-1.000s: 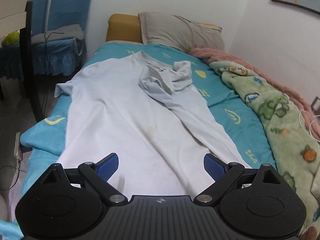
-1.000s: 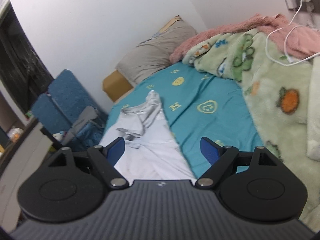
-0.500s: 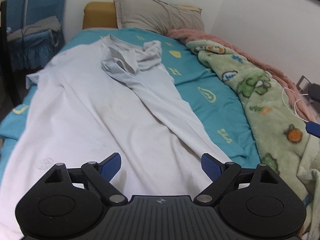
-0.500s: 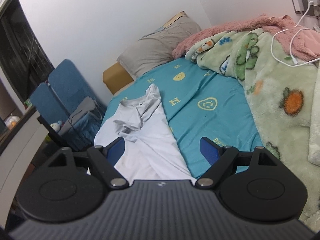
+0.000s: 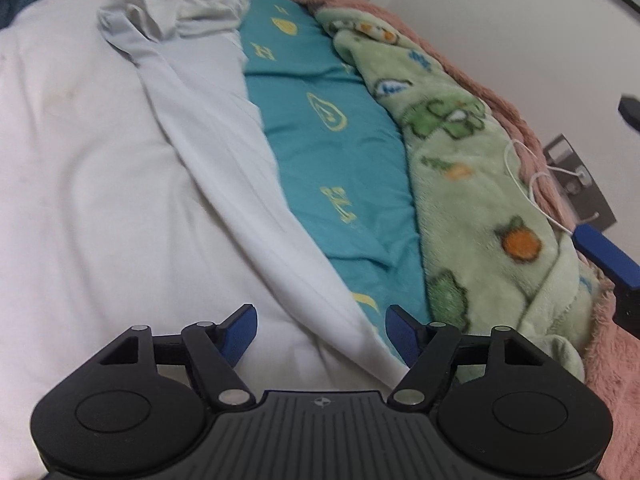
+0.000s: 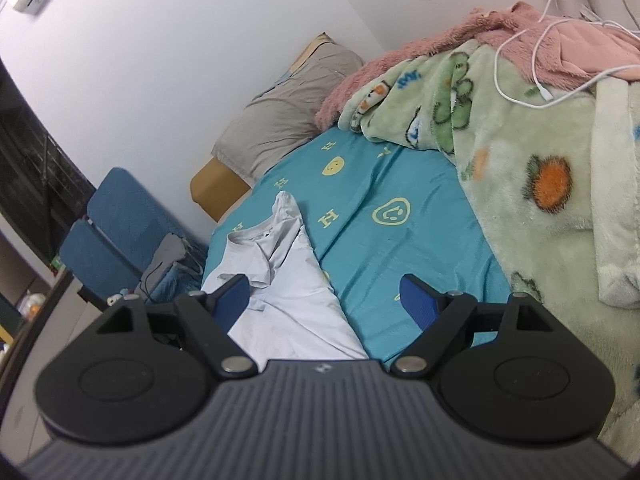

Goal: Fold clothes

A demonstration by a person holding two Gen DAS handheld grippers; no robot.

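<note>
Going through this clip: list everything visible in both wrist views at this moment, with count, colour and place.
T-shirt: 1, white, spread along the bed, right side folded over.
Bed sheet: 1, teal with yellow prints, under the shirt.
Fleece blanket: 1, pale green with cartoon prints, heaped along the wall side.
Plush blanket: 1, pink, beneath the green one.
Pillow: 1, grey-beige, at the bed's head.
Charging cables: at least 2, white, draped over the blankets.
Wall socket: 1, grey, on the wall.
Chairs: 2, blue, beside the bed.
Left tool: open, low over the shirt's hem.
Right tool: open, above the bed.
</note>
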